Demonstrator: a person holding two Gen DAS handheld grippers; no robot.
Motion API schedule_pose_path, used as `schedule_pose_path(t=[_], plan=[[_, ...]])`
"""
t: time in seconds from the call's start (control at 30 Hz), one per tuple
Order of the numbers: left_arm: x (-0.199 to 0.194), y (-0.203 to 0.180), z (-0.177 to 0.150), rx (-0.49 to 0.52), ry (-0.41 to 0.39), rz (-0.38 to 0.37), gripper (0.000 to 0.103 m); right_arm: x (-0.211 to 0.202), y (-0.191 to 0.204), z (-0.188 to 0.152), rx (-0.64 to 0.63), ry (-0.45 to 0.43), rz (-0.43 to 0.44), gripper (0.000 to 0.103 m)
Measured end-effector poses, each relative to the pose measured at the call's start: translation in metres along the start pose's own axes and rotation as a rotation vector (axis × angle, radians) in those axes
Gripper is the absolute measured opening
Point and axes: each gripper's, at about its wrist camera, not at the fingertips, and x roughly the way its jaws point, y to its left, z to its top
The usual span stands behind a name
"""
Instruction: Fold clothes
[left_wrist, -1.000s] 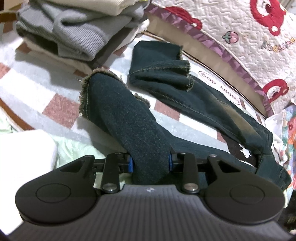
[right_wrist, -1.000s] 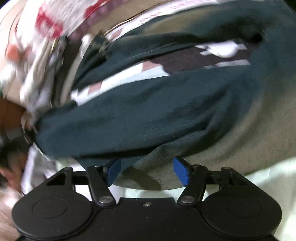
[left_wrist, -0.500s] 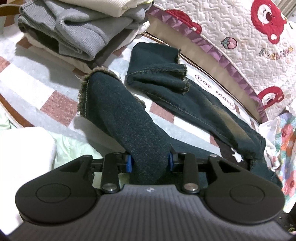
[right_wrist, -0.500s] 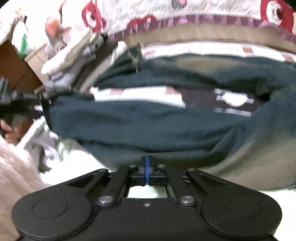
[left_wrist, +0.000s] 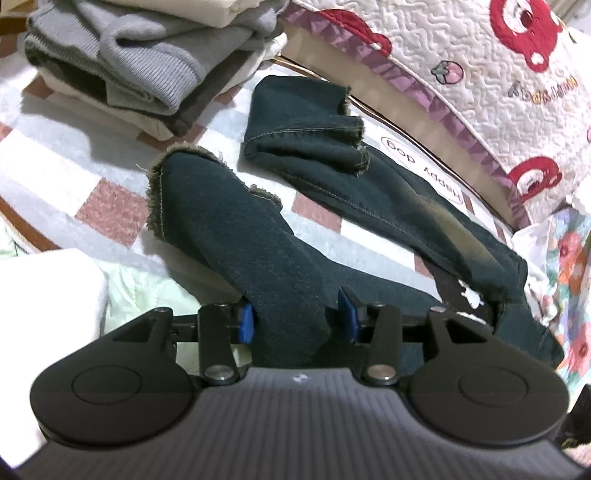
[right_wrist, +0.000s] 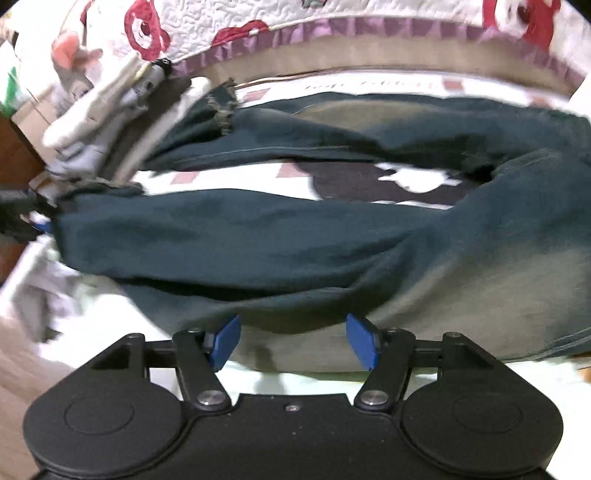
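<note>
Left claw (left_wrist: 295, 317) just loosened off the jeans (left_wrist: 258, 251) leg, right claw (right_wrist: 293, 341) popped wide, grabbing nothing.

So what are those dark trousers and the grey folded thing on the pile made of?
The trousers look like dark denim: twill weave, tan topstitching, frayed hems, faded patches. The grey garment seems a ribbed knit, likely cotton or wool; the fibre can't be told.
</note>
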Motion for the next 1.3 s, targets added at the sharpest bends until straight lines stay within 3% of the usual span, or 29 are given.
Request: schedule_pose_path(t=[0.23,0.33,0.37,0.43,0.47,0.5,0.6,0.7,0.83,1.0,1.13,1.2,1.3], plan=[[0.001,-0.003,-0.001,0.027,0.002,0.021,0.041,0.011,-0.015,0.007,0.174,-0.049,0.025,0.07],[0.0,-0.003,-0.001,0.042,0.009,0.035,0.04,0.026,-0.026,0.006,0.279,-0.029,0.039,0.073],[0.0,-0.003,-0.001,0.042,0.01,0.038,0.04,0.031,-0.029,0.004,0.292,-0.016,0.026,0.063],[-0.001,-0.004,-0.002,0.043,0.007,0.042,0.037,0.03,-0.025,0.001,0.232,-0.023,-0.072,0.021],[-0.002,-0.005,-0.001,0.048,0.004,0.043,0.036,0.025,-0.026,-0.002,0.229,-0.044,-0.078,0.007],[-0.003,-0.007,-0.001,0.055,0.0,0.045,0.036,0.019,-0.028,-0.005,0.241,-0.072,-0.06,0.004],[-0.009,-0.011,0.0,0.08,-0.003,0.043,0.036,0.0,-0.034,-0.015,0.278,-0.154,-0.008,0.003],[-0.008,-0.015,0.007,0.084,0.014,0.042,0.038,-0.03,-0.039,-0.018,0.309,-0.3,0.109,0.004],[-0.007,-0.017,0.015,0.061,0.014,0.018,0.046,-0.052,-0.054,0.002,0.35,-0.444,0.204,0.004],[-0.03,-0.014,0.022,-0.007,-0.059,-0.161,0.061,-0.05,-0.064,0.042,0.325,-0.515,0.184,0.004],[-0.045,-0.006,0.023,-0.048,-0.118,-0.21,0.065,-0.049,-0.076,0.062,0.338,-0.55,0.142,0.004],[-0.048,-0.009,0.021,-0.007,-0.131,-0.203,0.065,-0.049,-0.082,0.069,0.345,-0.559,0.118,0.004],[-0.036,-0.027,0.012,0.17,-0.074,-0.187,0.07,-0.045,-0.088,0.074,0.359,-0.544,0.083,0.003]])
